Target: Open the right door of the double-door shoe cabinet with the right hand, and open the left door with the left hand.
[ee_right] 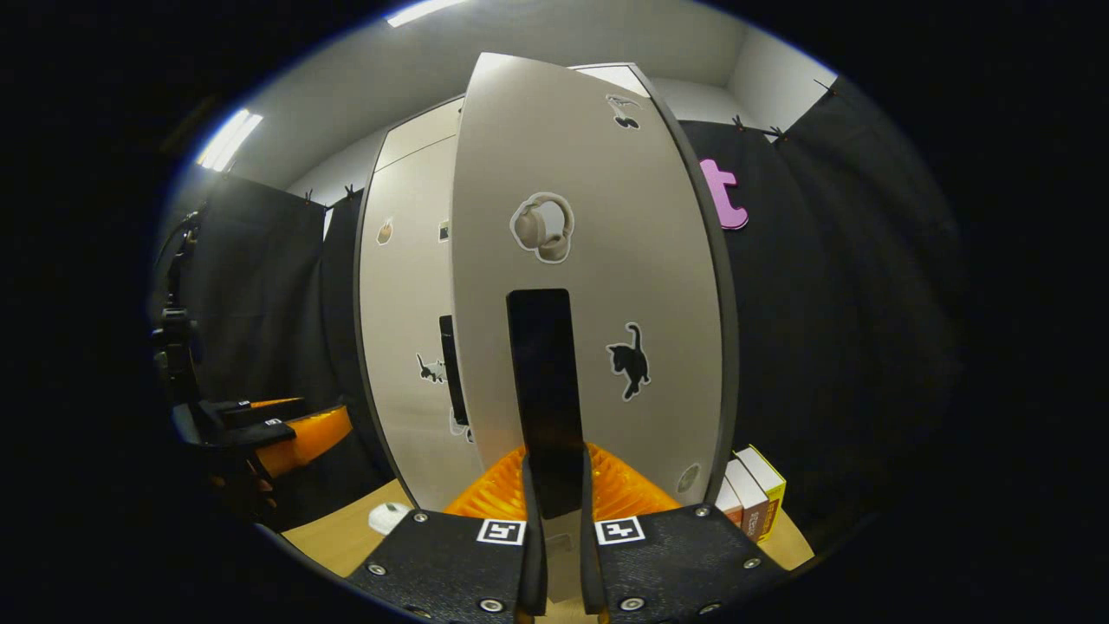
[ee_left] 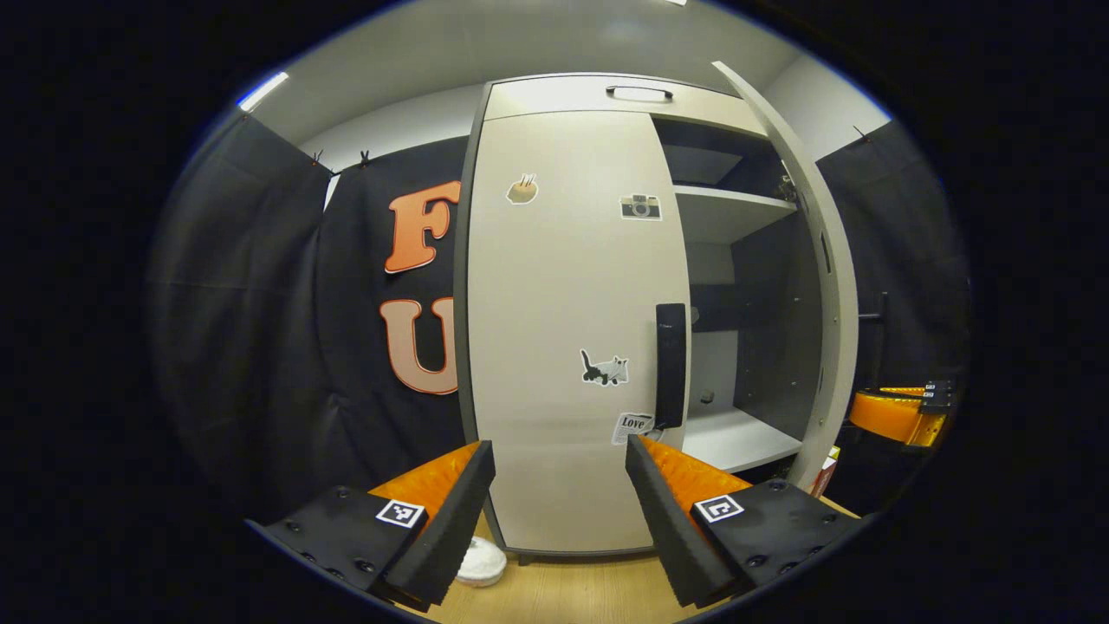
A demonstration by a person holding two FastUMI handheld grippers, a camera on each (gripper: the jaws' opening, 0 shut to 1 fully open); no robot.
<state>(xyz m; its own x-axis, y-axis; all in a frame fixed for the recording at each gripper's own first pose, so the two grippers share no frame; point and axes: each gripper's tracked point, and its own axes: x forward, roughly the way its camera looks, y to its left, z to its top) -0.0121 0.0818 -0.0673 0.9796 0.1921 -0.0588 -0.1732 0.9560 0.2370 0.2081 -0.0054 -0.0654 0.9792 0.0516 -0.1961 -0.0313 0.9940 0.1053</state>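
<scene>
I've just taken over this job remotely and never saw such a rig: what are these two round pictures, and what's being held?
No robot arm here: a person holds a two-finger gripper in each hand, and a fisheye camera rides on each one. In the left gripper view, the left gripper is open, its fingers apart, facing the closed left door and its black handle. The right door stands swung open there, showing shelves. In the right gripper view, the right gripper is shut on that door's handle. The cabinet stands on a wooden surface; boxes and a small white object sit beside it.
</scene>
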